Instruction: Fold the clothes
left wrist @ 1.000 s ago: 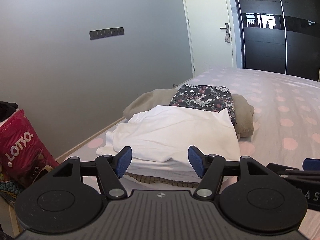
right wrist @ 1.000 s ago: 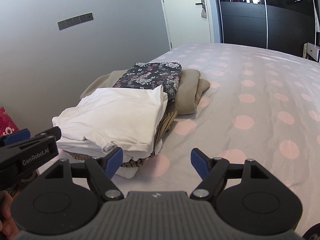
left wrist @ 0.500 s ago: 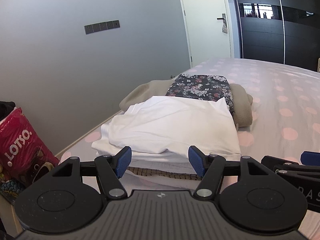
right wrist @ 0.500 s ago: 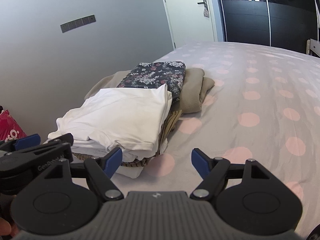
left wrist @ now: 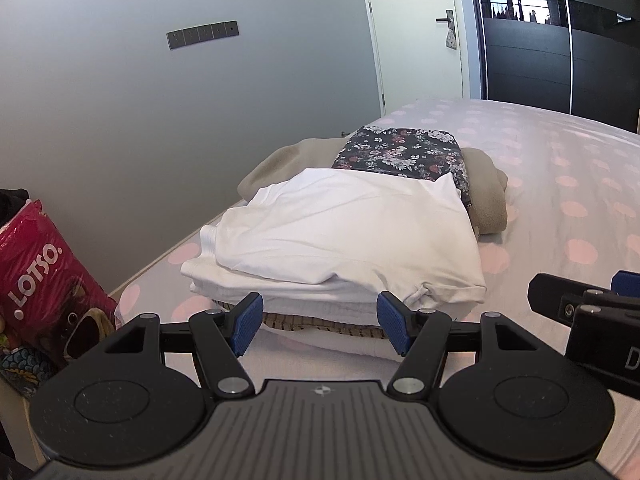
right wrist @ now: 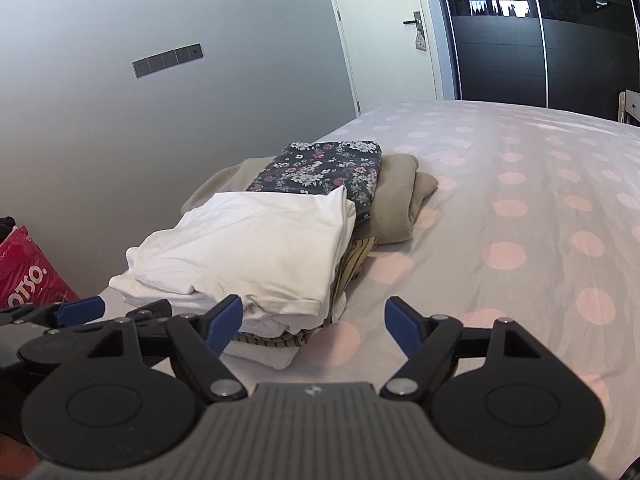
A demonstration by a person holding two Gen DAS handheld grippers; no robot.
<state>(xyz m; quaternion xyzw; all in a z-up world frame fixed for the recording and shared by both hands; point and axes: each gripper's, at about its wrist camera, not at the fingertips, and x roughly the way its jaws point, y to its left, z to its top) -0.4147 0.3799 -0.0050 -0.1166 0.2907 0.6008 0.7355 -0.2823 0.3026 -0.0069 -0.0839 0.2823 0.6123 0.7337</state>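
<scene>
A folded white garment tops a stack of folded clothes that includes a striped piece, on the polka-dot bed. Behind it a floral folded piece lies on a beige garment. My left gripper is open and empty, just in front of the stack's near edge. My right gripper is open and empty, near the stack's front right corner; the white garment, floral piece and beige garment show there too. The left gripper also shows in the right wrist view.
A red Lotso bag stands off the bed's left edge against the grey wall. A white door and a dark wardrobe are at the far end. Bed surface stretches to the right.
Both grippers have drawn back slightly and risen, so the stack sits a little farther and lower. The clothes have not moved. Both stay open.
</scene>
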